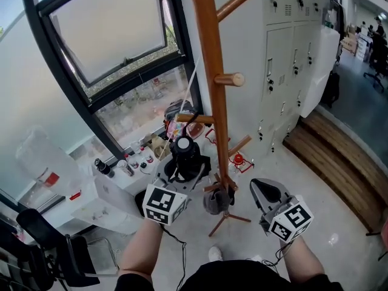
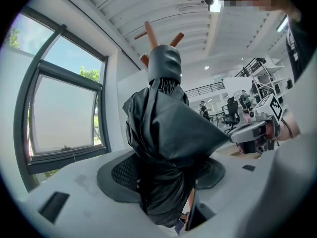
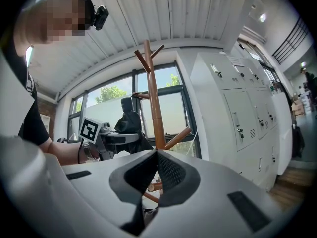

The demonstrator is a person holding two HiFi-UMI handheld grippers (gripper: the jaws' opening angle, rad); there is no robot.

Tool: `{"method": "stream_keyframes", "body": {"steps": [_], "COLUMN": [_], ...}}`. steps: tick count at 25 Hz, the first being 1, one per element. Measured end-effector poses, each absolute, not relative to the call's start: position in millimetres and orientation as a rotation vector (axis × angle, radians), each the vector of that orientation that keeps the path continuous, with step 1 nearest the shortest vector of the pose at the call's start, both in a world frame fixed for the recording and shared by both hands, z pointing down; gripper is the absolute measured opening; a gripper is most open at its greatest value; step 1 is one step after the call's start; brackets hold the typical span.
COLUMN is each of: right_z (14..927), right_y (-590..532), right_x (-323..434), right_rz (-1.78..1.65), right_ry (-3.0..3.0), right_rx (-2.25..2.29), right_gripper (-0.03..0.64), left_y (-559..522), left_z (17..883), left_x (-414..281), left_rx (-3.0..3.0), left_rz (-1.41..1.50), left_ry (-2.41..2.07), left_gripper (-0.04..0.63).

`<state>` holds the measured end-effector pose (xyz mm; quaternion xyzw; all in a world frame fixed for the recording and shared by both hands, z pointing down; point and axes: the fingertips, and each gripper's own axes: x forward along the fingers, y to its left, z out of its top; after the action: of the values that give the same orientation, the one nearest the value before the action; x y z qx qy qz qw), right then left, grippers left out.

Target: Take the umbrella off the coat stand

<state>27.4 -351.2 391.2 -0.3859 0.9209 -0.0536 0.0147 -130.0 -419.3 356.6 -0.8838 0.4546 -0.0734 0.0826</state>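
Note:
A wooden coat stand (image 1: 209, 53) rises in the middle of the head view, with pegs pointing several ways. Just left of its pole, my left gripper (image 1: 185, 165) is shut on a folded black umbrella (image 1: 183, 153). In the left gripper view the umbrella (image 2: 163, 133) stands upright between the pads (image 2: 121, 175), its cap at the top and the stand's top pegs (image 2: 148, 33) behind it. The right gripper view shows the umbrella (image 3: 128, 120) apart from the pole (image 3: 151, 98), to its left. My right gripper (image 1: 265, 190) hangs right of the stand, shut and empty (image 3: 157, 155).
Grey lockers (image 1: 285, 59) line the wall right of the stand. A tilted window (image 1: 109, 35) fills the left. Bottles and clutter (image 1: 130, 162) sit on a low white surface below it. A grey bundle (image 1: 215, 202) rests at the stand's feet. A wooden step (image 1: 339, 162) runs at right.

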Motion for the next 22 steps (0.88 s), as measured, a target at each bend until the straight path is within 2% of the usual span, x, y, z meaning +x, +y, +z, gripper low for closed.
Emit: {"method": "stream_keyframes", "body": {"steps": [11, 22], "right_z": [386, 383], "right_y": [-339, -317], "right_x": [24, 21], "right_rz": [-0.156, -0.132], "right_ry": [2.888, 2.947], "right_rx": [-1.123, -1.005], "right_gripper": [0.054, 0.054], "left_y": [-398, -354], "left_z": [333, 357], "left_x": [-154, -155], "left_rx": [-2.594, -2.575], "left_rz": [-0.114, -0.158], "left_ry": [1.498, 1.603], "left_gripper": [0.264, 0.264]}}
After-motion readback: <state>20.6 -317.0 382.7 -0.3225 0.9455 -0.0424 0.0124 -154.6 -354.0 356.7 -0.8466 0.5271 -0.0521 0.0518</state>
